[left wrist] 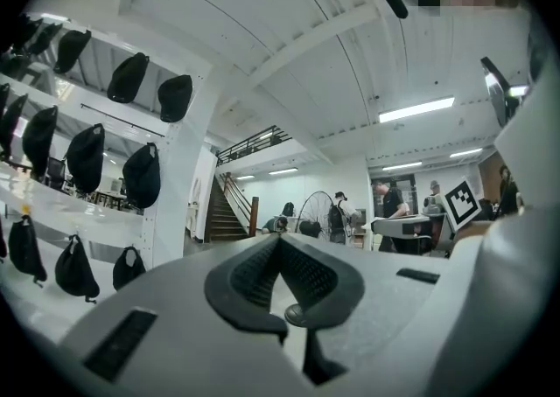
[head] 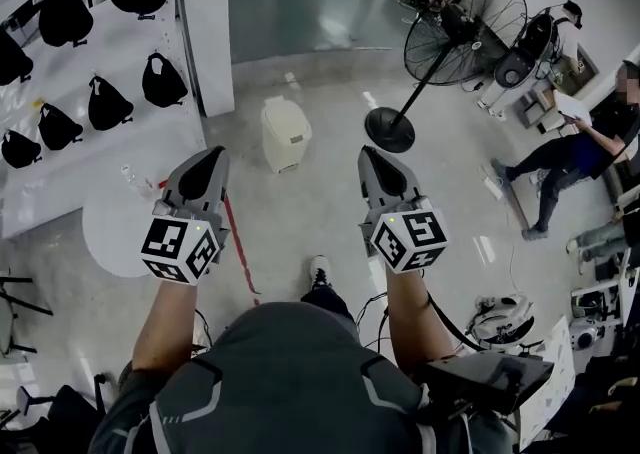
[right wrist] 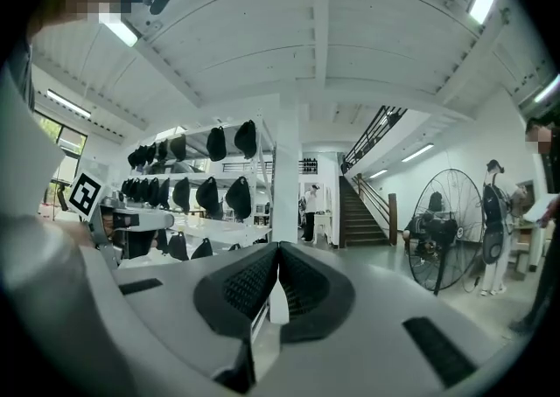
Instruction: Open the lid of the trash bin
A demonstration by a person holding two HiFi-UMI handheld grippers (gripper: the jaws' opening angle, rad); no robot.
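Note:
A small cream trash bin [head: 285, 132] stands on the grey floor ahead of me, its lid down. I hold both grippers at chest height, well short of it. My left gripper [head: 213, 156] points toward the bin's left side and is shut on nothing, its black pads [left wrist: 262, 268] touching at the tips. My right gripper [head: 371, 154] points to the bin's right and is shut too, pads [right wrist: 297, 280] pressed together, empty. Neither gripper view shows the bin.
A white shelf rack [head: 95, 52] hung with black caps runs along the left, with a white pillar [head: 210, 22] beside it. A standing fan [head: 455, 37] with a round base [head: 389, 129] is right of the bin. People [head: 575, 147] sit at the right. A red line [head: 240, 247] crosses the floor.

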